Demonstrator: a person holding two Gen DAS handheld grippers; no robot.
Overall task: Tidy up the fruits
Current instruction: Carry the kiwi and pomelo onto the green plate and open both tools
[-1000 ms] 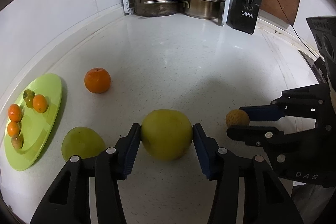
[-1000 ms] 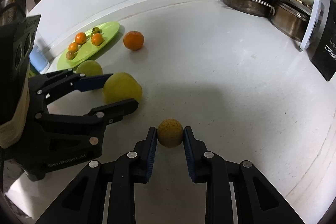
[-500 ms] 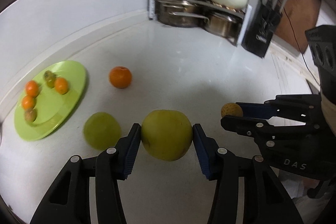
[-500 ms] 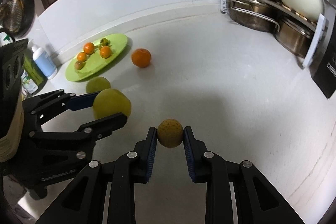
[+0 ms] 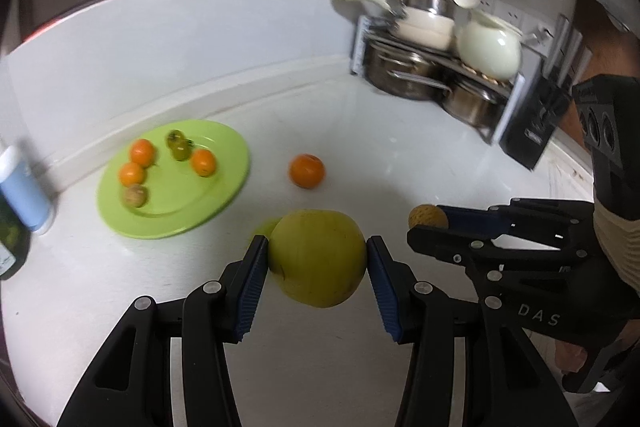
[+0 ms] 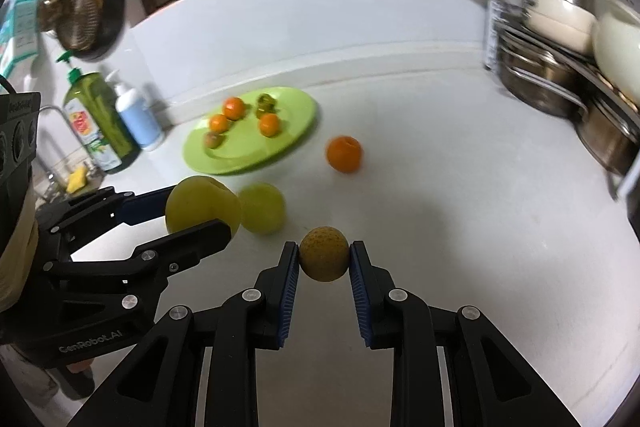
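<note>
First, the left wrist view: the left gripper [image 5: 316, 269] sits at bottom centre, its blue pads pressed against both sides of a large yellow-green fruit [image 5: 317, 258] held clear of the white counter [image 5: 400, 155]. At middle left lies a green plate [image 5: 224, 187] carrying small orange and dark fruits. An orange [image 5: 307, 170] rests on the counter just right of the plate. At right, the right gripper [image 5: 430, 223] is clamped on a small brownish fruit [image 5: 426, 216]. A pot rack [image 5: 436, 67] fills the upper right.

Next, the right wrist view: the right gripper [image 6: 324, 259], bottom centre, is closed tight on the small brownish fruit [image 6: 324, 253]. At left, the left gripper [image 6: 192, 213] grips the large yellow-green fruit [image 6: 202, 203]; a second green fruit [image 6: 264, 209] lies on the counter just beside it. The plate [image 6: 296, 131] sits above centre, the orange [image 6: 344, 153] to its right, and soap bottles [image 6: 108, 119] stand at far left.
</note>
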